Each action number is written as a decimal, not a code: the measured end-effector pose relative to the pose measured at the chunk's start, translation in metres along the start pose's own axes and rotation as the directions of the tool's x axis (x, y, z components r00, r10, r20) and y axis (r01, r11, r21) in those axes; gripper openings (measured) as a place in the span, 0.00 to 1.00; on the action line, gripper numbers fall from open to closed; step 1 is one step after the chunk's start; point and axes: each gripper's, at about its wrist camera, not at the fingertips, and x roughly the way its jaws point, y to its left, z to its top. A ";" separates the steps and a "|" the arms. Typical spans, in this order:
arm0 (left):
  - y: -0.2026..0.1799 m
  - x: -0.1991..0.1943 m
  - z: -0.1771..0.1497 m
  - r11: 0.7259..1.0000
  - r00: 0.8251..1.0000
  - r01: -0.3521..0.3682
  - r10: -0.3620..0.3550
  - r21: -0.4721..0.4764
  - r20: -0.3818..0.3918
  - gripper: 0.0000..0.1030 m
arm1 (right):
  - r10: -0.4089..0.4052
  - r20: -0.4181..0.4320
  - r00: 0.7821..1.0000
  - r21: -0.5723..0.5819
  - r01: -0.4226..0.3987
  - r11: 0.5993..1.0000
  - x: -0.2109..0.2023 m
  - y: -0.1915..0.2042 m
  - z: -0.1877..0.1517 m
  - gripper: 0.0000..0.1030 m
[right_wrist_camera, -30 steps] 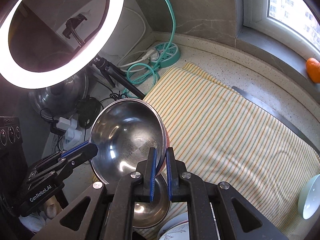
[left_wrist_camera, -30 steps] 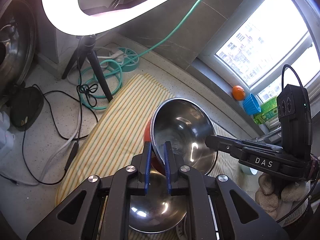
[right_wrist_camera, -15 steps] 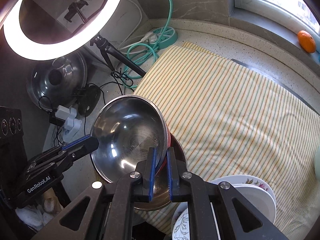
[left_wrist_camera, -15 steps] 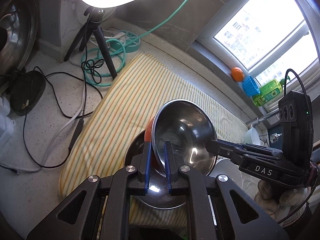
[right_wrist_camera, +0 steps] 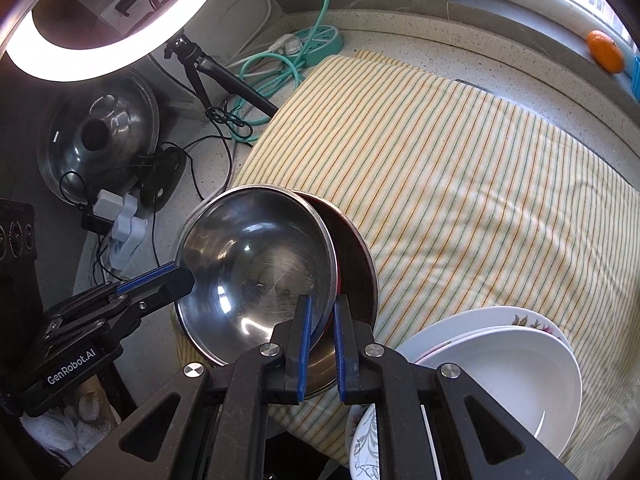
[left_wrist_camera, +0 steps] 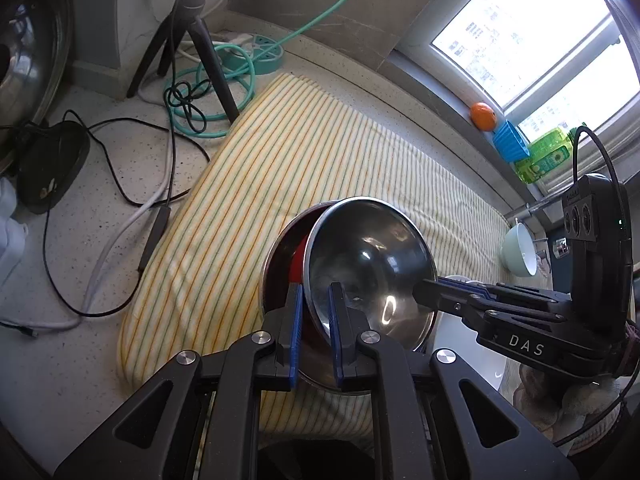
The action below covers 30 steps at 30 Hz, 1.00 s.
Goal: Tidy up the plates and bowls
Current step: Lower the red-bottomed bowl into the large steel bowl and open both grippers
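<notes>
Steel bowl [left_wrist_camera: 366, 264]: tilted over second steel bowl [right_wrist_camera: 354, 248]; your left gripper [left_wrist_camera: 314, 336] and right gripper [right_wrist_camera: 320, 344] each clamp opposite rim edges.

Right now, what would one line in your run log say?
stage: nesting bowls | left gripper: shut on steel bowl rim | right gripper: shut on opposite rim | below: larger steel bowl on striped cloth

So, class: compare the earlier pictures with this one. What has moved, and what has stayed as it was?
The steel bowl, gripped at opposite rims by the left gripper and right gripper, has come down, tilted, into the second steel bowl on the striped cloth. Unchanged: both jaws stay clamped; nothing was released; the white plates have not moved.
</notes>
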 end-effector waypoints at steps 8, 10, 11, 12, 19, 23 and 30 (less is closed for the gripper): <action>-0.001 0.012 -0.004 0.999 0.999 -0.023 0.024 0.023 -0.029 0.10 | -0.031 -0.014 0.999 -0.007 0.031 0.999 0.011 0.000 -0.002 0.09; -0.001 0.014 -0.004 0.999 0.999 -0.026 0.027 0.025 -0.032 0.10 | -0.036 -0.016 0.999 -0.007 0.036 0.999 0.013 -0.001 -0.002 0.09; -0.001 0.015 -0.005 0.999 0.999 -0.029 0.030 0.028 -0.034 0.10 | -0.040 -0.018 0.999 -0.009 0.039 0.999 0.014 -0.001 -0.002 0.09; -0.002 0.016 -0.005 0.999 0.999 -0.030 0.031 0.029 -0.037 0.10 | -0.045 -0.018 0.999 -0.011 0.045 0.999 0.015 -0.001 -0.002 0.09; -0.002 0.021 -0.007 0.998 0.998 -0.045 0.046 0.033 -0.045 0.10 | -0.066 -0.021 0.998 -0.029 0.066 0.997 0.020 -0.001 -0.002 0.09; -0.004 0.024 -0.008 0.998 0.997 -0.053 0.055 0.042 -0.053 0.10 | -0.076 -0.024 0.997 -0.039 0.075 0.996 0.022 -0.002 0.000 0.09; -0.003 0.024 -0.006 0.997 0.997 -0.058 0.061 0.044 -0.054 0.10 | -0.081 -0.031 0.996 -0.051 0.080 0.996 0.024 -0.001 0.002 0.10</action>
